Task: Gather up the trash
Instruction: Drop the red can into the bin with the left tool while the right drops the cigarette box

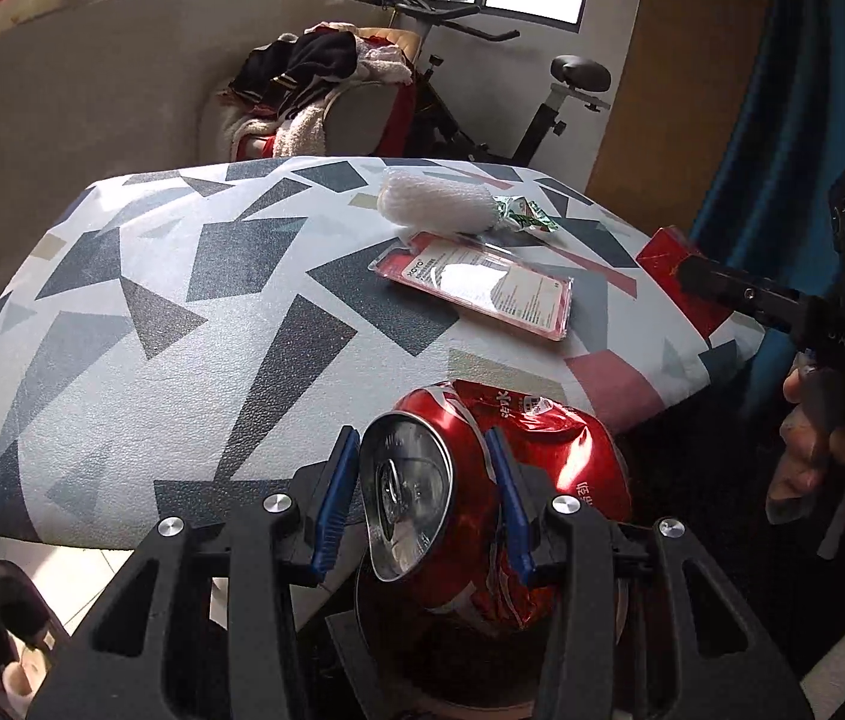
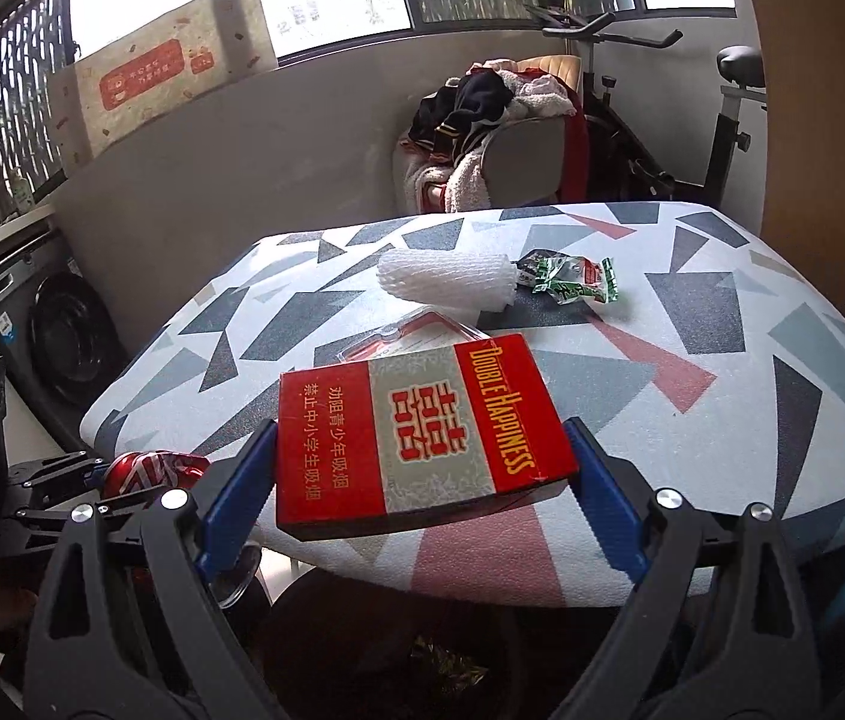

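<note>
My left gripper (image 1: 422,498) is shut on a crushed red can (image 1: 548,450), its silver top facing the camera, held just off the table's near edge. In the right wrist view the can (image 2: 152,468) and the left gripper (image 2: 116,483) show at lower left. My right gripper (image 2: 422,480) is shut on a red cigarette box (image 2: 422,438), held flat over the table's near edge; the left wrist view shows the box (image 1: 671,258) at far right. On the patterned table (image 2: 722,390) lie a white foam net (image 2: 446,282), a green wrapper (image 2: 578,282) and a clear pink package (image 1: 482,288).
A dark round bin (image 2: 422,660) sits below the table's near edge. Behind the table stand a chair piled with clothes (image 2: 482,120) and an exercise bike (image 2: 662,120). A washing machine (image 2: 62,330) is at left, a blue curtain (image 1: 782,150) at right.
</note>
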`<act>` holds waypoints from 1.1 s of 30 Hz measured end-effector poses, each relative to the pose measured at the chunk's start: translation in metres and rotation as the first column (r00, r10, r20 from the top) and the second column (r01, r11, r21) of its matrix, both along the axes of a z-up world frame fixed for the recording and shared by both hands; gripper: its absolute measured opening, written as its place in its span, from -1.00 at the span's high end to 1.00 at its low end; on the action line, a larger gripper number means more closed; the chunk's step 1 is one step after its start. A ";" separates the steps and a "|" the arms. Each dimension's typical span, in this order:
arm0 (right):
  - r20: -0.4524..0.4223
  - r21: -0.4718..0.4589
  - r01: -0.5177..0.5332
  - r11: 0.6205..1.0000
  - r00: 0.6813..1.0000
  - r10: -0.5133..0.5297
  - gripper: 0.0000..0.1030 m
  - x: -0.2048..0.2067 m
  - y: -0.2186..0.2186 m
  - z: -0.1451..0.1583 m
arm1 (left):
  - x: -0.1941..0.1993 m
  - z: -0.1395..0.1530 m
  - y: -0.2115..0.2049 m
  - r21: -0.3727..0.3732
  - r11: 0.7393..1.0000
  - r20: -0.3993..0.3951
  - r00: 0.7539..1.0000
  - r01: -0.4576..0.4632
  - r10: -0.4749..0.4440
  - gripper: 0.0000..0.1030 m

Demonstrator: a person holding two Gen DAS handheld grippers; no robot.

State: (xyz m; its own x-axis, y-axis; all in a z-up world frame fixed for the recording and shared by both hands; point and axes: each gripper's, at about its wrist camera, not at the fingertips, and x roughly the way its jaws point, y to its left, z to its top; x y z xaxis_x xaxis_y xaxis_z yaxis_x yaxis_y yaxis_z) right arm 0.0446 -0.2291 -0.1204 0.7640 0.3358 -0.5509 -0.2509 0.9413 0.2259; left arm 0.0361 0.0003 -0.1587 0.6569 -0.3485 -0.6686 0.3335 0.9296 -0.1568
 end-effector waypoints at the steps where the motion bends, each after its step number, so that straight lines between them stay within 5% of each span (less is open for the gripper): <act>1: 0.000 0.001 0.001 1.000 1.000 -0.001 -0.75 -0.001 -0.001 0.000 | -0.001 -0.002 -0.002 -0.008 1.000 -0.007 1.000 0.003 -0.003 0.19; 7: -0.005 0.007 0.018 1.000 1.000 -0.018 -0.75 -0.006 -0.007 -0.001 | 0.004 -0.008 -0.013 -0.069 0.997 -0.048 0.999 0.020 -0.023 0.10; 9: -0.009 0.012 0.026 1.000 1.000 -0.026 -0.75 -0.008 -0.010 -0.002 | 0.004 -0.006 -0.012 -0.092 0.996 -0.039 0.999 -0.007 0.003 -0.59; 10: -0.010 0.014 0.029 0.999 1.000 -0.029 -0.75 -0.009 -0.012 -0.002 | 0.003 -0.003 -0.010 -0.112 0.993 -0.022 1.000 -0.020 0.018 -0.64; 22: -0.056 0.006 0.010 1.000 0.998 -0.009 -0.75 -0.024 -0.005 -0.023 | -0.019 0.035 0.011 -0.089 0.991 0.090 0.990 -0.099 0.107 -0.82; 33: -0.099 -0.057 -0.071 0.996 0.993 0.065 -0.76 -0.038 0.023 -0.045 | -0.035 0.035 0.037 -0.087 0.974 0.083 0.973 -0.210 0.217 -0.86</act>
